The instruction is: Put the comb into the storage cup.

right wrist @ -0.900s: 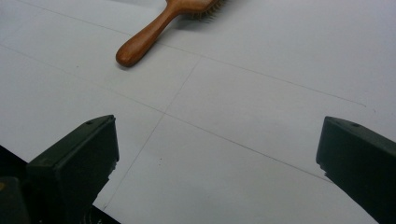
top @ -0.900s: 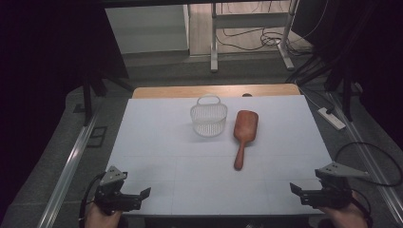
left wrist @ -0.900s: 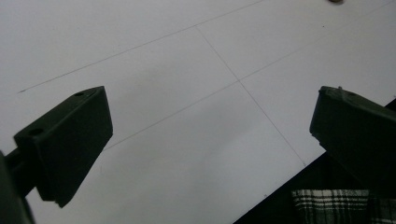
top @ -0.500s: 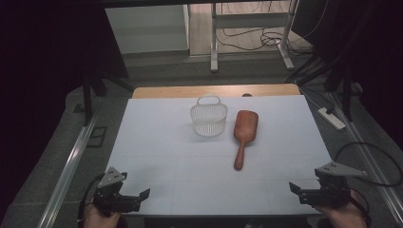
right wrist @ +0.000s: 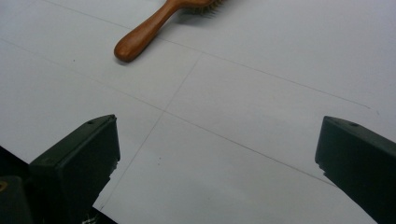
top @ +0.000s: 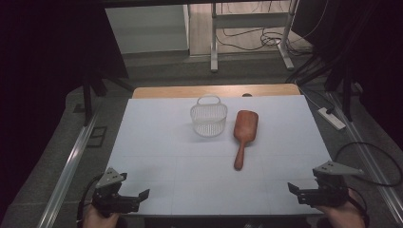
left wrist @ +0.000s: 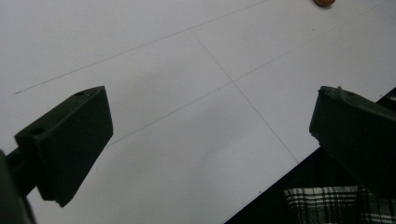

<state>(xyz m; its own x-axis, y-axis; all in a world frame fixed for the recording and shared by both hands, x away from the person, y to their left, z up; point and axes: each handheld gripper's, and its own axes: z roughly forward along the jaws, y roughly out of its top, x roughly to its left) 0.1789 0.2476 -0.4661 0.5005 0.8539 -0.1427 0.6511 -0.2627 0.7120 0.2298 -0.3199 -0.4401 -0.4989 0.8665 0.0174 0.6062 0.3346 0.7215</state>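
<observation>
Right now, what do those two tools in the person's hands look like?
Each is a black handheld gripper with two blocky, wedge-shaped jaws. The left gripper and right gripper both carry a grey three-cornered plate on top, and a thin black cable trails from the right one. A checked sleeve or garment shows in the left gripper view.

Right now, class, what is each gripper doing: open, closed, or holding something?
Left gripper: open, holding nothing, over the white table.
Right gripper: open, holding nothing, pointed toward the wooden hairbrush.
</observation>
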